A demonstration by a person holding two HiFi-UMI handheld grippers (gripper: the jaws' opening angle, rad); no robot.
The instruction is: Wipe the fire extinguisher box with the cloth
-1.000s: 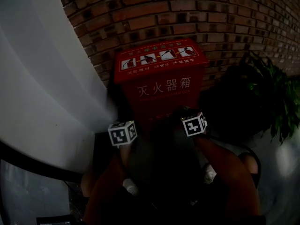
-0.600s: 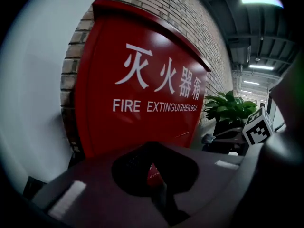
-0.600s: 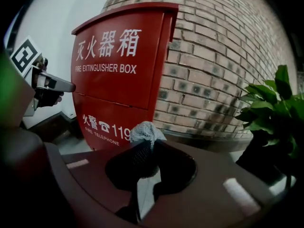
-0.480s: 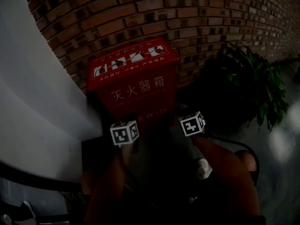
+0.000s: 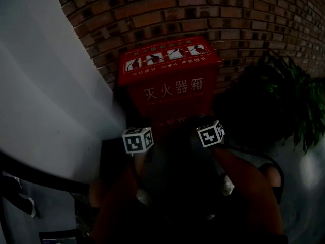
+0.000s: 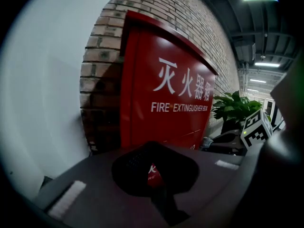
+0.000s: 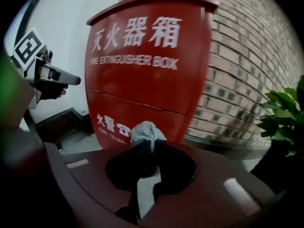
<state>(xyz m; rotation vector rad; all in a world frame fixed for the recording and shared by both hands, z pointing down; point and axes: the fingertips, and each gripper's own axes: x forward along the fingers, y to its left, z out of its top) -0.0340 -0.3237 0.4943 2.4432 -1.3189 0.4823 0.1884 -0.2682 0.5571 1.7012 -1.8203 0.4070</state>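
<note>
**A:** What do the two grippers hold?

**B:** The left gripper (image 6: 154, 175) has its jaws drawn together with nothing between them. It points at the lower front of the red fire extinguisher box (image 5: 170, 85). The right gripper (image 7: 145, 148) is clamped on a bunched grey mesh cloth (image 7: 148, 129). The cloth sticks out past the jaw tips, close to the bottom of the box's front. Whether it touches the box cannot be told.

**A:** What surrounds them?

**B:** A smooth white wall (image 5: 45, 85) fills the left side. The box stands upright against a brick wall (image 5: 203, 9), just right of where the two walls meet. White Chinese characters and the words "FIRE EXTINGUISHER BOX" run across its front, and a row of instruction pictures sits on its sloped top. To the right of the box is a dark green leafy plant (image 5: 289, 100), near it but apart. Nothing stands between the grippers and the box.

**A:** How are the arms placed?

**B:** The scene is dim. Both forearms rise from the bottom edge of the head view, side by side. The left marker cube (image 5: 137, 140) and the right marker cube (image 5: 210, 134) sit level with each other, just before the box's lower front edge.
</note>
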